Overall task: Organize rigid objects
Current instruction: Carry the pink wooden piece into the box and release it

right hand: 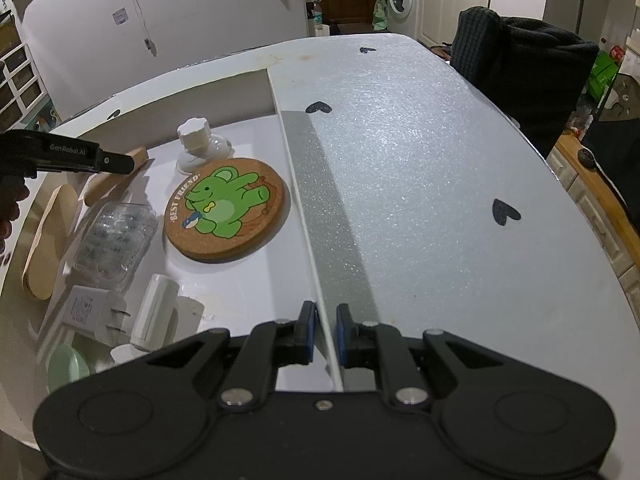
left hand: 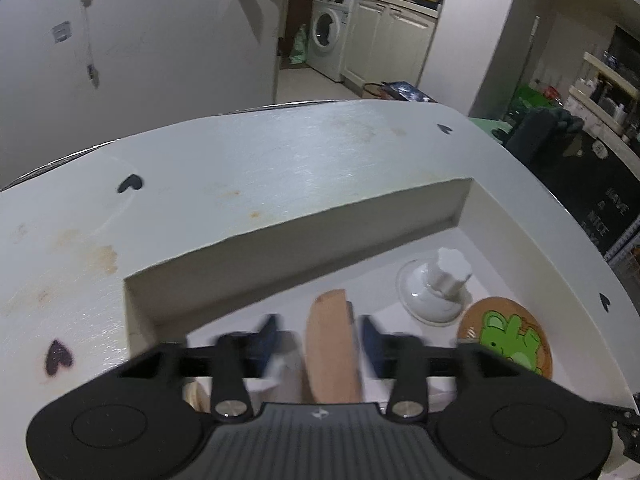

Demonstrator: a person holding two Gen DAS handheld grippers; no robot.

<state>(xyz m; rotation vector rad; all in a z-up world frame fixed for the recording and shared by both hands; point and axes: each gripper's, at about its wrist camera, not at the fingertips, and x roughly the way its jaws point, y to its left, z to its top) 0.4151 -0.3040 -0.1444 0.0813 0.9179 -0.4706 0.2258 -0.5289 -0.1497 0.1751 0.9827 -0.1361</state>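
Left tool point(left hand: 318, 338): jaws apart, straddling the wooden piece point(left hand: 332, 352) without pressing it; piece lies inside the white box point(left hand: 296, 232) on the counter point(left hand: 240, 160). Suction knob point(left hand: 436, 292) and cork coaster point(left hand: 506, 336) sit nearby. Step judged: placing items in the box; release looks complete.

Right tool point(right hand: 325, 330): nearly closed on the box's lid edge point(right hand: 312, 240), holding it open. Next move calls for lifting the left tool clear and fetching another item.
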